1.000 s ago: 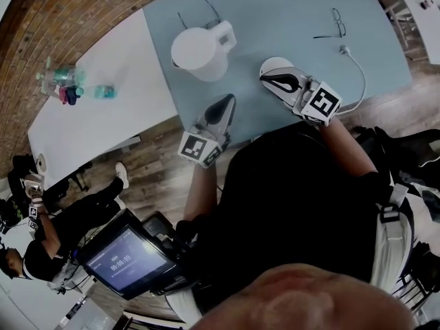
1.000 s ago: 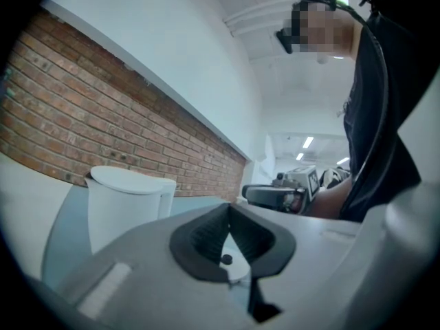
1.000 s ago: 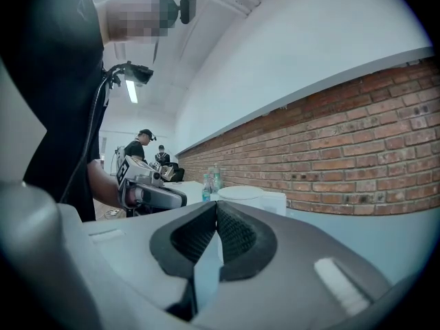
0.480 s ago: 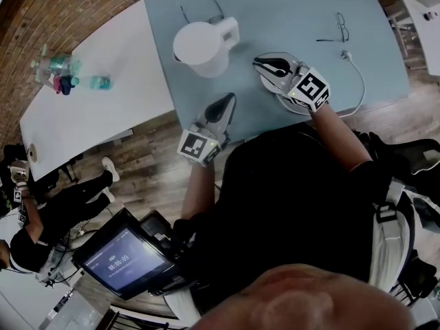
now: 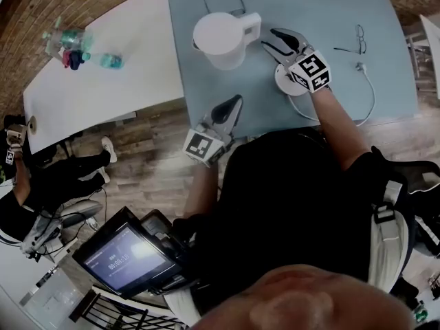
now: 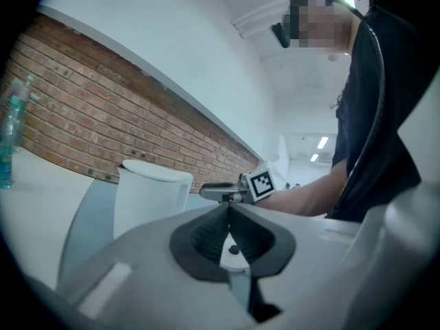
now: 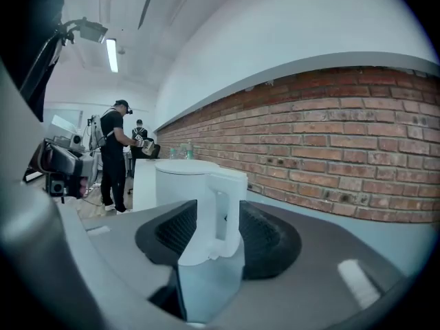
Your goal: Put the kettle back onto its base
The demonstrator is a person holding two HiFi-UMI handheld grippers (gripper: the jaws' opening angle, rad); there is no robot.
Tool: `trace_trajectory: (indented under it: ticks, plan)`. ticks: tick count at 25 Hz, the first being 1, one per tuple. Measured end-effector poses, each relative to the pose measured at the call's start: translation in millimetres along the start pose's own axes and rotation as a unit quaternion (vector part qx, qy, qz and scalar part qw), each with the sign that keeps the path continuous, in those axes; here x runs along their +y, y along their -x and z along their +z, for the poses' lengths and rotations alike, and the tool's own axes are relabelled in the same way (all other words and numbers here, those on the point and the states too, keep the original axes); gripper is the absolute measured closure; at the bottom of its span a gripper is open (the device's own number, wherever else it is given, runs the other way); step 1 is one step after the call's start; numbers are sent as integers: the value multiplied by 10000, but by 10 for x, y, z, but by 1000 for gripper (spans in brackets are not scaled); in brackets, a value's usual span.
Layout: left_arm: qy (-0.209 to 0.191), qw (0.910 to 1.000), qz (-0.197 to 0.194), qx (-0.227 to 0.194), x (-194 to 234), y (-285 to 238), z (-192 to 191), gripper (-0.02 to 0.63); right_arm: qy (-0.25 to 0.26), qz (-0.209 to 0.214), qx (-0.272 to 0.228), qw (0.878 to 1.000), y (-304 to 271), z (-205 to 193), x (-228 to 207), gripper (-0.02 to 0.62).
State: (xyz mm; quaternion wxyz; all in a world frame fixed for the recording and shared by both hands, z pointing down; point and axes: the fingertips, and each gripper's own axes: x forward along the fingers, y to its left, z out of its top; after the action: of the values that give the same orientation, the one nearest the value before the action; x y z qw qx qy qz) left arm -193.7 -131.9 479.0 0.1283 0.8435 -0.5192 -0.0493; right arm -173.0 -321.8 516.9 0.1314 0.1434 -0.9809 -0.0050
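- Head view: the kettle (image 5: 223,40) stands upright on the blue-grey tabletop (image 5: 323,5), off its base (image 5: 283,82). The base is the white disc just beside it, partly covered by the right tool (image 5: 269,38).
- The right tool points at the handle (image 5: 249,25), tips just short of it. The left tool (image 5: 236,102) hangs at the near edge of the tabletop, well apart from the kettle.
- A cable (image 5: 371,95) loops from the base toward the tabletop's right edge. A pair of spectacles (image 5: 359,38) lies beyond it.
- Left gripper view: jaws pressed together, nothing between them. The kettle and the right tool show ahead.
- Right gripper view: jaws spread, having just been opening. The handle lines up in the gap and neither pad touches it.
- Risk, grip: closing before the handle sits deep between the pads would catch only its edge. The kettle could then twist or slip on the lift.
- Risk, load: whether it holds water cannot be told. A full kettle gripped at the handle alone would tip spout-down.
- Risk, seating: a tilted or off-centre landing would leave the kettle rocking on the base. A sideways shove could drag the base by its cable.
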Motion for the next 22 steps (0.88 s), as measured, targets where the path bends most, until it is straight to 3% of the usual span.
trace_trajectory:
  ticks: [10, 22]
  plan:
    - [219, 9995, 218, 10, -33, 132, -71, 604, -144, -370, 352, 9986, -442, -212, -250, 359]
    - [339, 9985, 385, 166, -114, 152, -100, 604, 92, -606, 604, 9963, -849, -287, -384, 385]
